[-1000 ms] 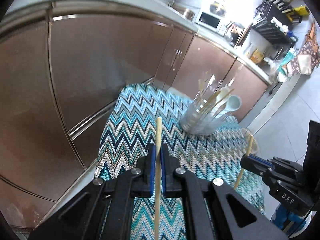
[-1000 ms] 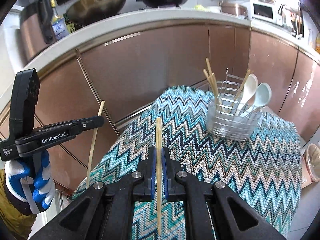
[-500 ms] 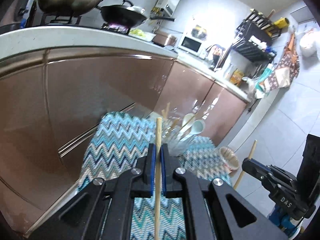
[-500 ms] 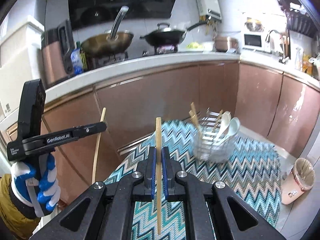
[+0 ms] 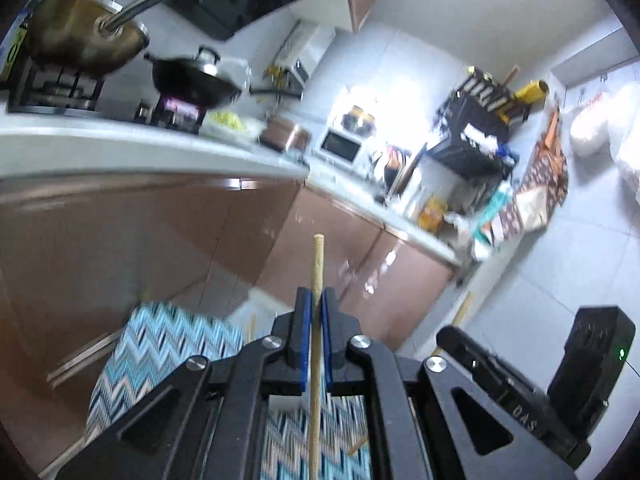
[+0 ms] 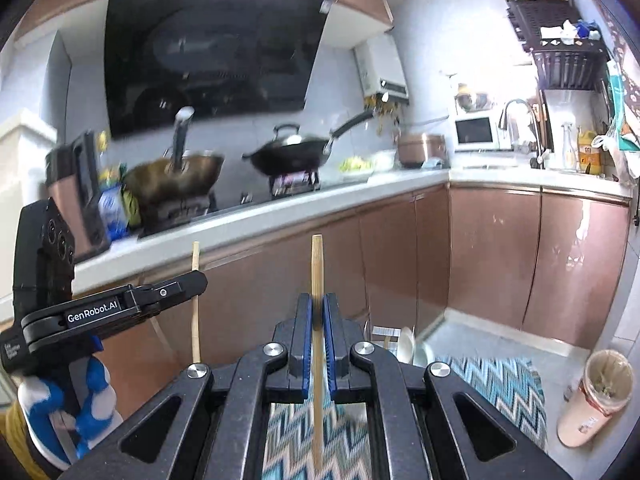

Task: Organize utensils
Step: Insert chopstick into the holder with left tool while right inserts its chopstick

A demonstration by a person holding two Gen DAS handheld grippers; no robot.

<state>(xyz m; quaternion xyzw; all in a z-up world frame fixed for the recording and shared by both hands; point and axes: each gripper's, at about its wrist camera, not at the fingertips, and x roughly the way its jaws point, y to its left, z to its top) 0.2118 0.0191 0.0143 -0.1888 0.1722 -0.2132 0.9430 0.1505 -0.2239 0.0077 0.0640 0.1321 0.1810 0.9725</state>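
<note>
left claw [image 5: 315, 340] clamped on chopstick [image 5: 317, 272] | right claw [image 6: 316, 344] clamped on second chopstick [image 6: 316, 268] | both lifted off zigzag cloth [image 6: 496, 380], holder now mostly hidden | carry-to-holder next

Each camera sat just behind its own jaws, looking forward and slightly down across the kitchen. Both views shared the stove [image 5: 52, 88], the microwave [image 6: 476, 132] and the zigzag mat [image 6: 500, 384].
</note>
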